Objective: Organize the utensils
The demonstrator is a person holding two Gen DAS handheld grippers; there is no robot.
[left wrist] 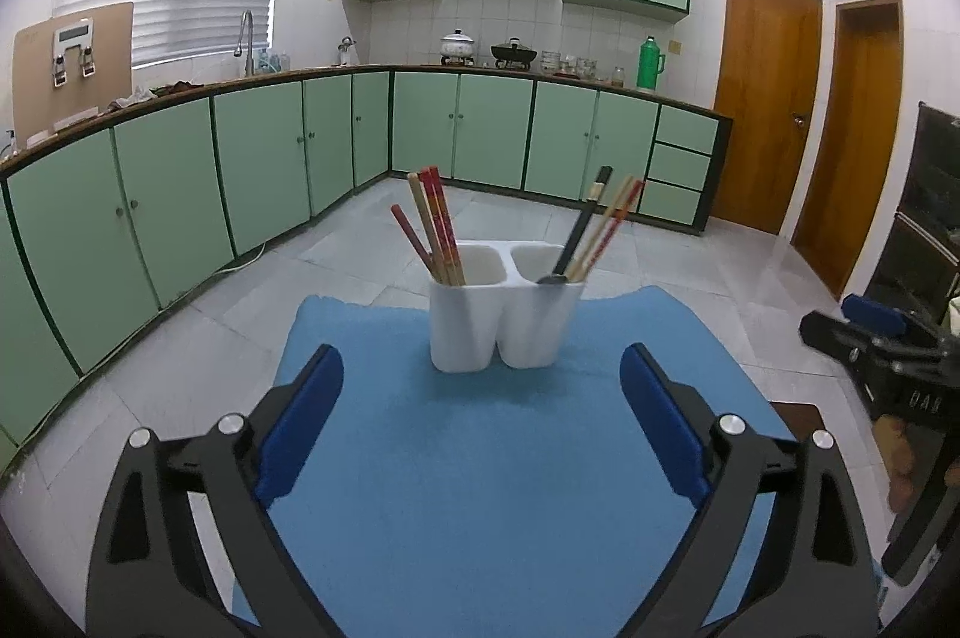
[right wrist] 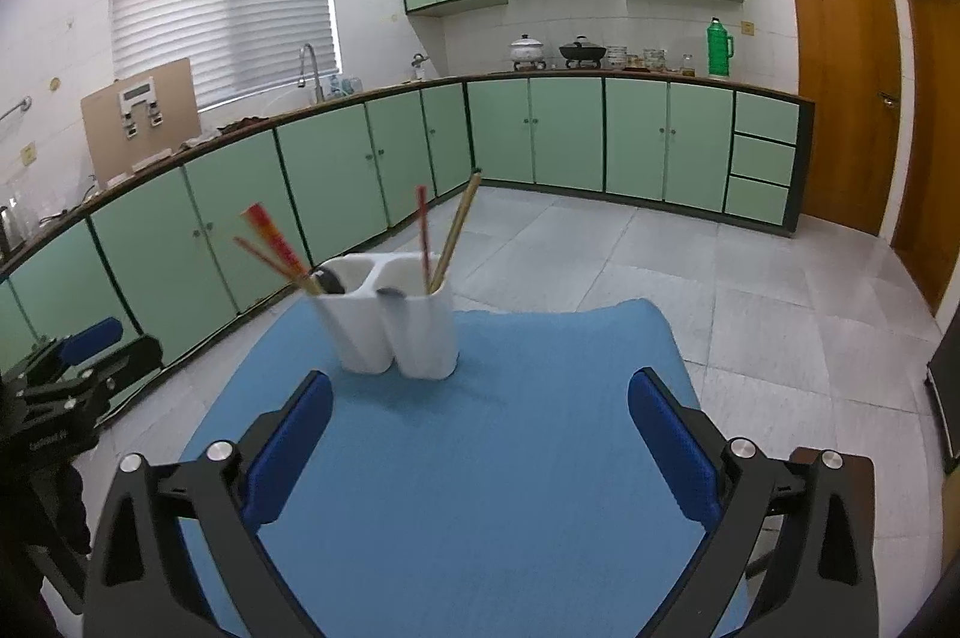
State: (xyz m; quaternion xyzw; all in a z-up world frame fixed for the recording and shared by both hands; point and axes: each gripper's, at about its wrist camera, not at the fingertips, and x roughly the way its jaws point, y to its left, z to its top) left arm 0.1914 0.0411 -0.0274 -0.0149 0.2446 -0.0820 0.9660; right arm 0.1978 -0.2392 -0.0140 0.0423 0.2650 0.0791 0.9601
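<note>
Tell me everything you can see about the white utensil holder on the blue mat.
The white utensil holder looks like glossy ceramic or plastic, with two joined rounded compartments. It stands upright on the blue mat, toward its far edge. Its left compartment holds red and tan chopsticks; its right holds more chopsticks and a dark-handled utensil. Neither gripper touches it.

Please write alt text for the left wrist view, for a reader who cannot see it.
A white two-compartment utensil holder stands on a blue cloth, chopsticks leaning in both compartments. The left gripper, jaws wide open and empty, points at it.
</note>
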